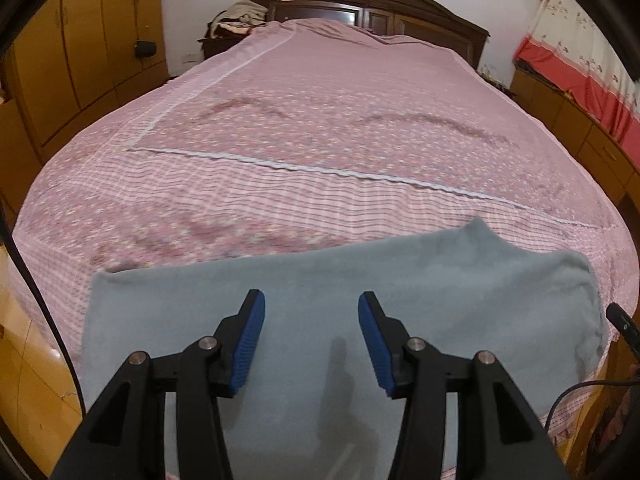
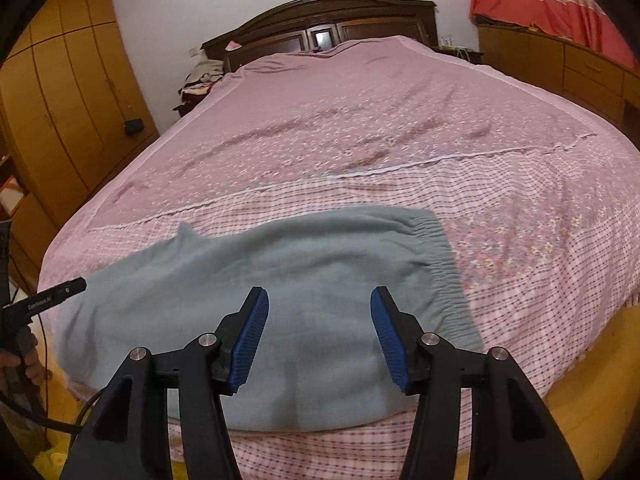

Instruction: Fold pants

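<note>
Grey-blue fleece pants [image 1: 400, 292] lie flat along the near edge of the bed, legs stacked one on the other. Their gathered elastic waistband [image 2: 444, 264] is at the right end in the right wrist view. My left gripper [image 1: 311, 306] hovers above the cloth, open, with nothing between its blue pads [image 1: 250, 344]. Over the seat part of the pants [image 2: 320, 280] my right gripper [image 2: 319, 304] is also open and empty. A black tip of the left gripper [image 2: 60, 290] shows at the left edge of the right wrist view.
The bed wears a pink flowered and checked cover [image 1: 320, 140] with a white lace seam [image 1: 304, 166]. A dark wooden headboard [image 1: 372, 4] stands at the far end. Yellow wardrobes [image 1: 80, 40] line the left; a low cabinet and red curtain [image 1: 576, 80] line the right. A black cable [image 2: 60, 420] hangs near the floor.
</note>
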### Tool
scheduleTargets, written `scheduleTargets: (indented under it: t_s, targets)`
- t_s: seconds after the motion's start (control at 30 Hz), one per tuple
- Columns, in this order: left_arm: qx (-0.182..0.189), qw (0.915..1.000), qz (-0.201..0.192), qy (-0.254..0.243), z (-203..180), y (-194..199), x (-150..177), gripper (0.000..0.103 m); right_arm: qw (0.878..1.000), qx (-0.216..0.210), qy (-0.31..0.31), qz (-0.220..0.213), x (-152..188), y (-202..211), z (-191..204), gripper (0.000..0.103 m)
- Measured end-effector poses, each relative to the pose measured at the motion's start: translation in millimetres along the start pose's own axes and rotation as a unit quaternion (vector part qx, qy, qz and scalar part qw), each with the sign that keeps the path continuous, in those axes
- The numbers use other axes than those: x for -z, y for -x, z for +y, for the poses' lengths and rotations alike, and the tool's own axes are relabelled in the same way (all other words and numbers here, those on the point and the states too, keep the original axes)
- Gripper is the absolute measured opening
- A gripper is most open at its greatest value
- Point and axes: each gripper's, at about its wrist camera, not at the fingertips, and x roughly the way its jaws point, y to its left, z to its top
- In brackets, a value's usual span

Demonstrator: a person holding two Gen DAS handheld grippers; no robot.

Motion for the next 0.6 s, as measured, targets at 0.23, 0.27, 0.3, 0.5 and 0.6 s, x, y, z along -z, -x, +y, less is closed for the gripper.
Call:
scheduleTargets:
  t_s: [0.23,0.27,0.3,0.5,0.6]
  targets:
    - [-0.028,0.9991,0.001,0.033,43.6,5.8,4.7,0.051,1.000,-0.017,0.014,0.020,5.7,-12.2,20.3,0.055]
    - [-0.031,0.9989,0.002,0.036,47.7,6.0,5.4,0.051,0.999,-0.019,0.016,0.023,6.3,-14.0,23.6,0.055]
    - [-0.035,0.9986,0.003,0.040,54.1,6.5,7.1,0.051,0.999,-0.021,0.018,0.025,7.2,-16.0,26.7,0.055]
    - [-0.038,0.9972,0.010,0.063,87.5,4.7,14.9,0.052,0.998,-0.026,0.029,0.045,12.2,-28.8,40.7,0.055]
    - [-0.041,0.9962,0.013,0.076,104.7,3.3,17.5,0.052,0.998,-0.026,0.035,0.054,14.2,-33.4,46.8,0.055]
